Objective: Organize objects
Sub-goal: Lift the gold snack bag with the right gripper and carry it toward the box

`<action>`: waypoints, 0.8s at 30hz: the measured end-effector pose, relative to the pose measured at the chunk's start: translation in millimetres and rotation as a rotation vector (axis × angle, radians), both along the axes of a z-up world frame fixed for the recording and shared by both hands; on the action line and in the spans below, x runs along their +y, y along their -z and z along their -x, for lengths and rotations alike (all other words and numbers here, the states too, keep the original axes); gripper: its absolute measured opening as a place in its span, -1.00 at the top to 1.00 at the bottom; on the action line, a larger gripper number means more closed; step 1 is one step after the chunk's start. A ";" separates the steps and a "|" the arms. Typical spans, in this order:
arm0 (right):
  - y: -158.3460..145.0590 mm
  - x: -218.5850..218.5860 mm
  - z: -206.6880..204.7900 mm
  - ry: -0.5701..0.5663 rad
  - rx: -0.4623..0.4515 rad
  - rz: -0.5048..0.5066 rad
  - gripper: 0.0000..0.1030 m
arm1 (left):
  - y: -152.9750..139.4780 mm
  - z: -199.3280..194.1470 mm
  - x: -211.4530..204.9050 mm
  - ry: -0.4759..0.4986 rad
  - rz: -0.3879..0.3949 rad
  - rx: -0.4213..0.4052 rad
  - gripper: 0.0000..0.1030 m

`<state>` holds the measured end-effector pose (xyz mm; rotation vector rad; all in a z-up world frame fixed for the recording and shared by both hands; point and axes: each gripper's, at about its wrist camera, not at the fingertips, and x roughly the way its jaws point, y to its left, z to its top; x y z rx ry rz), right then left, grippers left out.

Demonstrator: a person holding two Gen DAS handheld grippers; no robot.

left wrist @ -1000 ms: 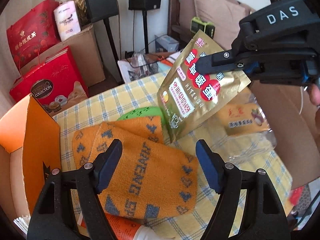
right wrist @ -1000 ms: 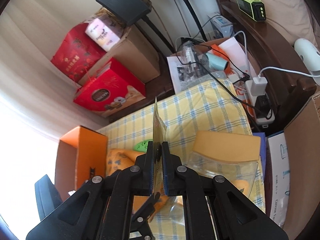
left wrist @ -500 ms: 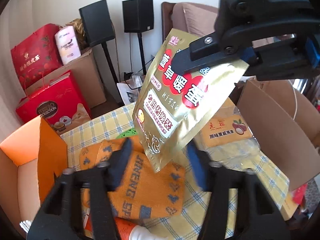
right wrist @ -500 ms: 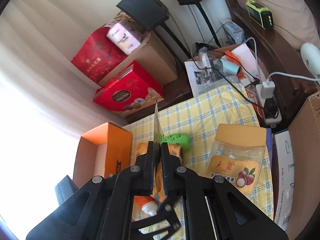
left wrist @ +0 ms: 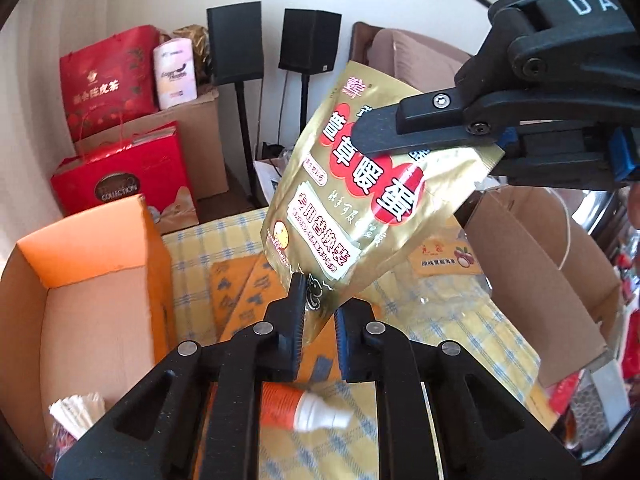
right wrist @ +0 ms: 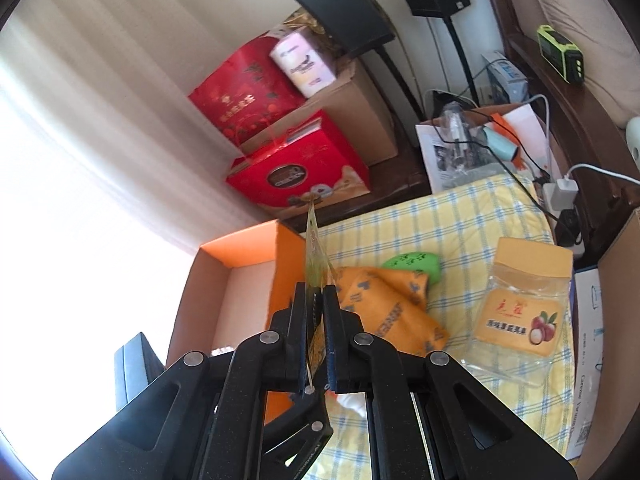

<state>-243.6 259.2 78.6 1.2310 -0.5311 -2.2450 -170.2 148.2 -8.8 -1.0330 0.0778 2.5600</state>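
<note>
A yellow checked tablecloth [right wrist: 460, 216] spreads below and ahead of both grippers, with an open orange box [left wrist: 92, 264] at its edge, down and to the left of the left gripper [left wrist: 318, 316]. Behind the cloth, well beyond the tools, red gift boxes [right wrist: 298, 174] and two black speakers [left wrist: 234, 42] stand against the wall. A brown cardboard box [left wrist: 536, 280] sits to the right of the left gripper.

Between the two tools hangs a gold foil pouch [left wrist: 360, 200] printed with red circles and Chinese characters, tilted in the air above the cloth. The right gripper [right wrist: 316, 320] is closed tight on the pouch's upper edge, seen edge-on between its fingers in its own view. The left gripper's jaws are narrowed around the pouch's lower corner; the left pad touches the foil, while a small gap shows beside the right one.

Beneath the pouch lies a folded orange cloth [right wrist: 390, 308] with blue paw marks, a green object [right wrist: 414, 262] just behind it. To the right rests a clear nut jar [right wrist: 520, 308] with a yellow lid. An orange tube [left wrist: 300, 410] lies under the left gripper.
</note>
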 end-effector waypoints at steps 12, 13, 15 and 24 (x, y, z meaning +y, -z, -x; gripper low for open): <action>-11.5 -65.7 -9.7 -0.096 0.018 0.021 0.88 | -20.4 -12.7 -73.1 -0.090 -0.022 -0.028 0.76; -10.7 -72.8 -9.1 -0.104 0.016 0.021 0.88 | -20.5 -12.9 -78.2 -0.097 -0.019 -0.030 0.76; -9.4 -83.0 -8.3 -0.115 0.013 0.024 0.88 | -20.6 -12.2 -89.6 -0.113 -0.019 -0.036 0.76; 3.2 -130.0 4.5 -0.157 -0.008 0.024 0.87 | -10.8 -0.5 -141.6 -0.176 -0.035 -0.079 0.76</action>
